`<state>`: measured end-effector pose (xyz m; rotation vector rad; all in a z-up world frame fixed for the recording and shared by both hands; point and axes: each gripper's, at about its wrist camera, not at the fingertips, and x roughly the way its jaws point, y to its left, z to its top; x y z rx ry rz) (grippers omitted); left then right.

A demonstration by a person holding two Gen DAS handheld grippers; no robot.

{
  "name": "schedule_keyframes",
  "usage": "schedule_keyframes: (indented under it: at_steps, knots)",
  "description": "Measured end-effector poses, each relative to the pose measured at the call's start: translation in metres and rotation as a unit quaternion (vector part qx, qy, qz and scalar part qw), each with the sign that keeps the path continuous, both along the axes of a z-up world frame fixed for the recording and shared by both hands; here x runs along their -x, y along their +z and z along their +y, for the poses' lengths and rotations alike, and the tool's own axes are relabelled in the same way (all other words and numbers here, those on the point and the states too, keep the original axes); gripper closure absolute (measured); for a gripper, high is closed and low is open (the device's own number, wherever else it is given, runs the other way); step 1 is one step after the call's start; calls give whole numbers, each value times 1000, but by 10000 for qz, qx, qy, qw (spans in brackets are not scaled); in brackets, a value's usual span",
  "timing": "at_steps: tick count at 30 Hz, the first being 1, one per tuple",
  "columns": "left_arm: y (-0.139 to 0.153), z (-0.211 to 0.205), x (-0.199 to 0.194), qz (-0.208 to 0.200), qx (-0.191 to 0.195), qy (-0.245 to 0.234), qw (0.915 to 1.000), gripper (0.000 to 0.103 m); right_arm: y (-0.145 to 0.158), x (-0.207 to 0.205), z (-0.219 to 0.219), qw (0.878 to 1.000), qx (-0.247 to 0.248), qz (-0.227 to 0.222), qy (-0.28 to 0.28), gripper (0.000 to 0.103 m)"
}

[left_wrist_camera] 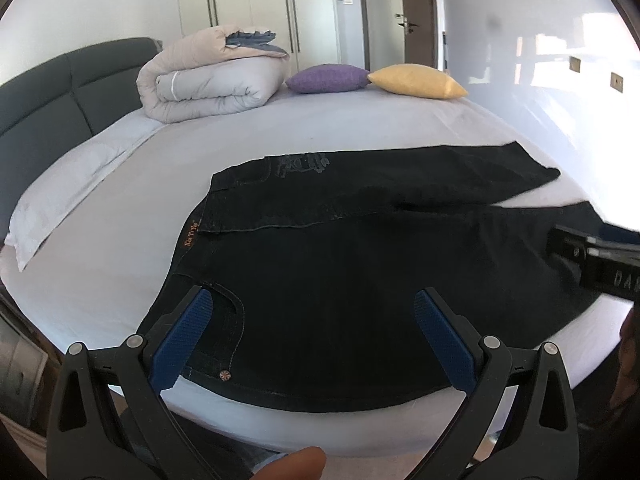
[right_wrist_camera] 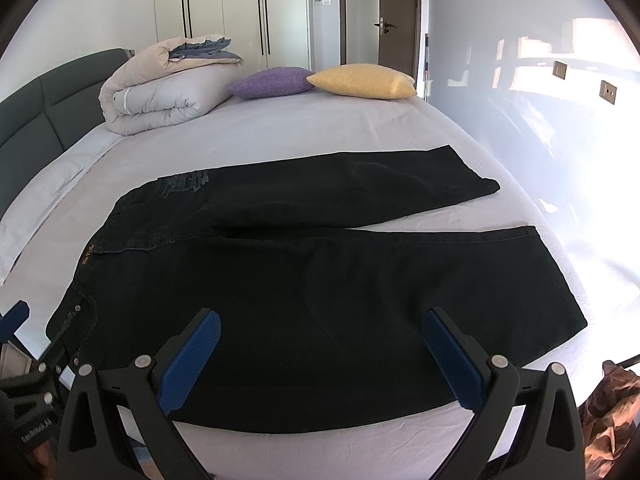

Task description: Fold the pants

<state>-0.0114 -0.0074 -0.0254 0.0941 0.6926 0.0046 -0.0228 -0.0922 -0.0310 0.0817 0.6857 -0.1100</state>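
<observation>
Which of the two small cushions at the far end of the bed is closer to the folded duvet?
The purple cushion; it lies beside the folded duvet, while the yellow cushion sits beyond it toward the door.

Both my wrist cams sit low at the near edge of the bed (left_wrist_camera: pixel 360 128), looking across it toward the wardrobe (right_wrist_camera: pixel 240 8). My left cam is nearer the waistband, my right nearer the legs (both share pants (left_wrist_camera: pixel 360 264), pillows, door).
</observation>
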Motion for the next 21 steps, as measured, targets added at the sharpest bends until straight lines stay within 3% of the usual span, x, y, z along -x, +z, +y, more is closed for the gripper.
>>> schedule_keyframes:
  at_steps: [2,7,15,21]
  knots:
    - [0,-2,1,59,-69,-47,9999,0,0,0,-1,10000,-33,-14,4,0]
    - [6,11,0,58,323,-4,9995,0,4,-5,-11,9999,-131,-69,-12,0]
    - [10,24,-24,35,224,290,9993,0,8,-24,-16,10000,-7,-43,-10,0]
    - [-3,44,-73,508,947,57,9942,0,24,-58,-16,9987,52,-161,488,0]
